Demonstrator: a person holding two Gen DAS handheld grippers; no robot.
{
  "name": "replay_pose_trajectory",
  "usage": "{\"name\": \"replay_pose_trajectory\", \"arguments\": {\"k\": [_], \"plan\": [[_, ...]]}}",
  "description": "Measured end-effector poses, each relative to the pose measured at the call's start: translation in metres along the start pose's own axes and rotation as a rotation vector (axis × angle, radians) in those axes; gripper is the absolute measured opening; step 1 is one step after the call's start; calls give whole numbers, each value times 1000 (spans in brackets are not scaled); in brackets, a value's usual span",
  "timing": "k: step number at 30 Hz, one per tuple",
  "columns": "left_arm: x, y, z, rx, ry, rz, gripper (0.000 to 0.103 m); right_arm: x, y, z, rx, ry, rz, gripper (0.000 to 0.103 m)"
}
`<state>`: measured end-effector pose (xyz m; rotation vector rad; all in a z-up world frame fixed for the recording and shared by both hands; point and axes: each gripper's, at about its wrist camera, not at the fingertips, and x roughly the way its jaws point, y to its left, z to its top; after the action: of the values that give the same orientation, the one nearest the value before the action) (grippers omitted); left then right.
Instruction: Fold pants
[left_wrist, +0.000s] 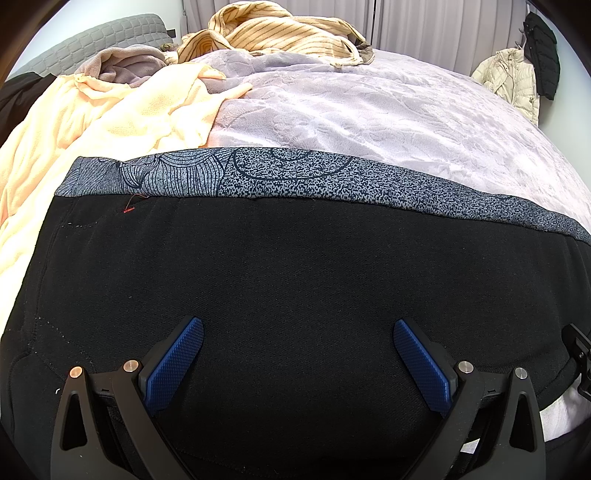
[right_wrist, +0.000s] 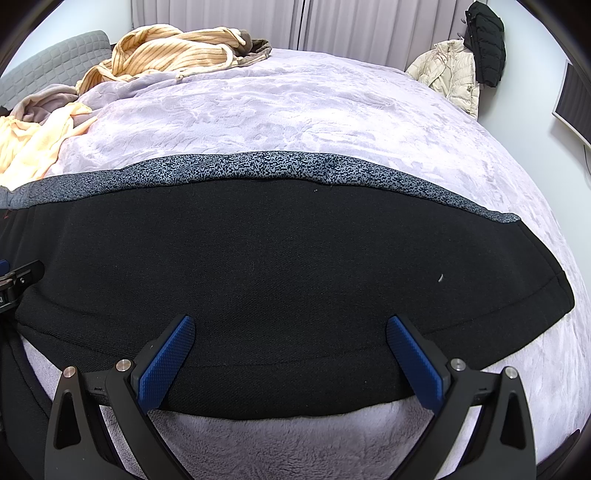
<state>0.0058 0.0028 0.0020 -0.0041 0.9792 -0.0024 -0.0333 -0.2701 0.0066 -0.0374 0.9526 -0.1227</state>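
Black pants (left_wrist: 295, 266), near edge hidden.

1. 1 pair of black pants (left_wrist: 288, 280) with a patterned grey band.
2. 2 grippers: left gripper (left_wrist: 298, 334), right gripper (right_wrist: 290, 330), each with 2 blue pads.
3. 1 bed (right_wrist: 295, 110).
4. 2 jackets: 1 cream jacket (right_wrist: 448, 72), 1 black jacket (right_wrist: 485, 44).
5. 1 striped garment (right_wrist: 166, 51).
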Motion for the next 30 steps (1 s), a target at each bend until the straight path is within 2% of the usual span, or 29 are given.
{"name": "replay_pose_trajectory", "arguments": {"k": [30], "plan": [[0, 0, -1, 0, -7, 0, 103, -1, 1, 1, -1, 0, -1, 103]]}}
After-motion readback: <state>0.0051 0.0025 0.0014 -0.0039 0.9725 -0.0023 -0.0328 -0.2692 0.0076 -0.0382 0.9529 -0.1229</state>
